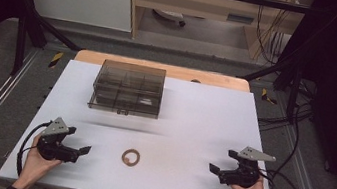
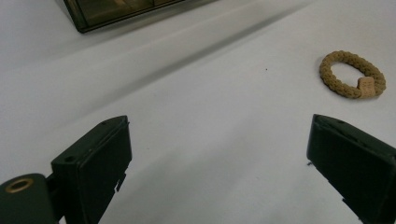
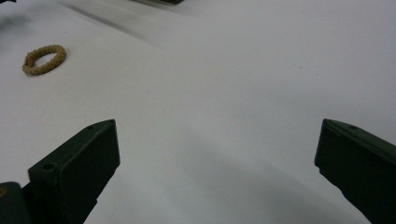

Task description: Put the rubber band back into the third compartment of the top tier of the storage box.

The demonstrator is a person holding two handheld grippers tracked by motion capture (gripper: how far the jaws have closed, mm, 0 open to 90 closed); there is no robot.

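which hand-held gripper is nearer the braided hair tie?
Left. The left hand-held gripper sits open just left of the braided hair tie; the right hand-held gripper, also open, is farther off on its right.

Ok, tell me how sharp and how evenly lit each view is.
High view: soft and dim, dark around the edges, the white table lit evenly, the clear box slightly smeared. Left gripper view: the braided ring is crisp, a broad shadow band crosses the table. Right gripper view: the ring is softer, with grey shadow between the open tool's jaws.
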